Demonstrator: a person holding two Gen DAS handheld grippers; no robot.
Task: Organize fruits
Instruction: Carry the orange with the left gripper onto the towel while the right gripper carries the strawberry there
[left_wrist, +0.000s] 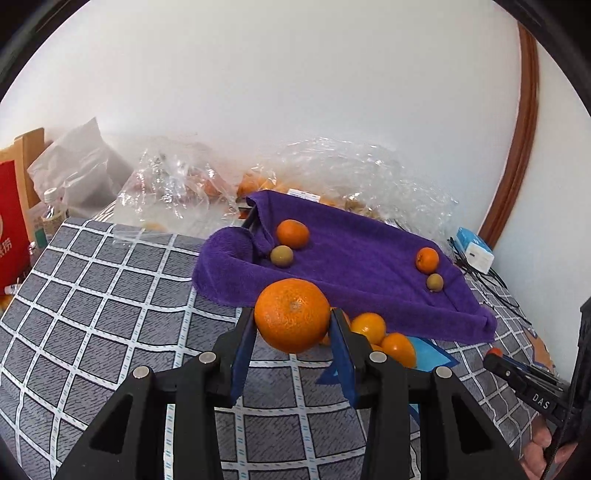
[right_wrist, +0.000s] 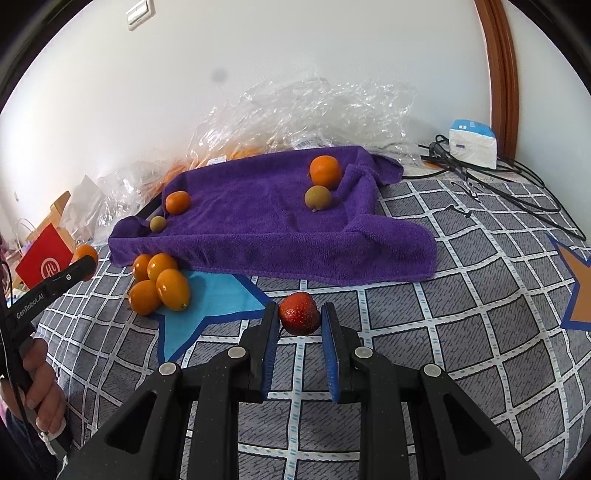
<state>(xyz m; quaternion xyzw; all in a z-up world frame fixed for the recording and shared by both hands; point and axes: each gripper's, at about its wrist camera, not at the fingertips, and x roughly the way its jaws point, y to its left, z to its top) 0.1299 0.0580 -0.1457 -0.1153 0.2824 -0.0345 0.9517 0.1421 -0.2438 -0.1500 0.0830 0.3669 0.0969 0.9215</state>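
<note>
- The mandarin (left_wrist: 292, 315) is clamped between the fingers of the left gripper (left_wrist: 293, 325), pads pressed on both flanks, fruit lifted off the bed cover (left_wrist: 110, 288).
- The strawberry (right_wrist: 299, 313) sits between the fingers of the right gripper (right_wrist: 299, 325); the left pad looks touching, a thin gap shows at the right pad, so a firm clamp cannot be told. Fingers are narrowly apart around it.
- Beyond the left fingers the purple towel (left_wrist: 351, 273) is spread over a tray-like base; an orange (left_wrist: 292, 233) with a greenish-brown fruit (left_wrist: 281, 256) lies ahead-left, a second orange (left_wrist: 427, 259) with its brown fruit (left_wrist: 434, 282) ahead-right.
- Just right of and below the left fingers a cluster of kumquats (left_wrist: 369, 326) rests at the towel's near edge.
- Likely step: mandarin to be carried forward onto the towel and set by the matching orange; judged only.
- Squeeze should be kept light, the peel dents; release should be made low so rolling is avoided on the sloped cloth.
- Strawberry should be gripped gently, bruising is probable.
- The kumquats should be cleared on the way forward.
</note>
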